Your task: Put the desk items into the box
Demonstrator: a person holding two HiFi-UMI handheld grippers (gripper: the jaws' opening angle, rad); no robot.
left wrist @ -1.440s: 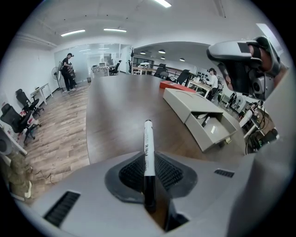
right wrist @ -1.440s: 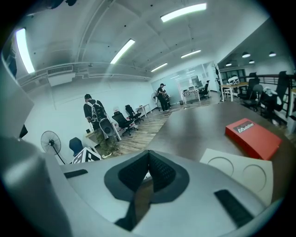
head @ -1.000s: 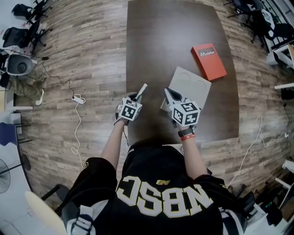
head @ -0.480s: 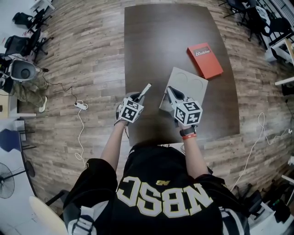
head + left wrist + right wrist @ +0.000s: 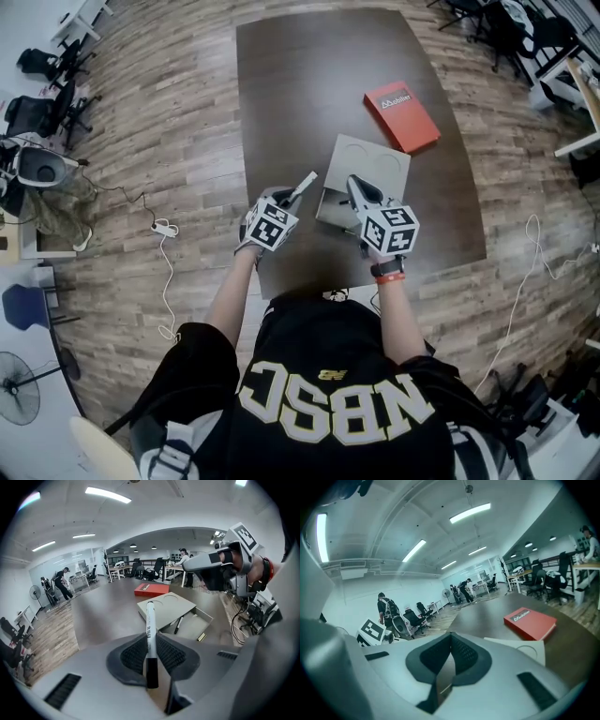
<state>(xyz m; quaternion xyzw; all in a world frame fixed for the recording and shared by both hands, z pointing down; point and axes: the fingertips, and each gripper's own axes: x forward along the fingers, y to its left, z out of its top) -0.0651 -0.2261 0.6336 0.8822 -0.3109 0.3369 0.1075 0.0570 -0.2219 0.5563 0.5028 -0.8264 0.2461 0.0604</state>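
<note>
Marker (image 5: 149, 625) is clamped in your left gripper (image 5: 151, 644), just left of the grey box (image 5: 370, 161) whose open drawer (image 5: 193, 623) already holds a pen (image 5: 178, 625), while your right gripper (image 5: 450, 645) is closed on nothing and the red book (image 5: 401, 103) lies far right, not yet boxed.

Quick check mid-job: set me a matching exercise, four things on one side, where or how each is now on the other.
Things:
1. marker
2. red book
3. dark pen
4. right claw

Places or states:
A. shut, nothing in it
B. in the open drawer of the box
C. clamped in the left claw
D. flat on the table, beyond the box

Pairs: 1-C, 2-D, 3-B, 4-A
</note>
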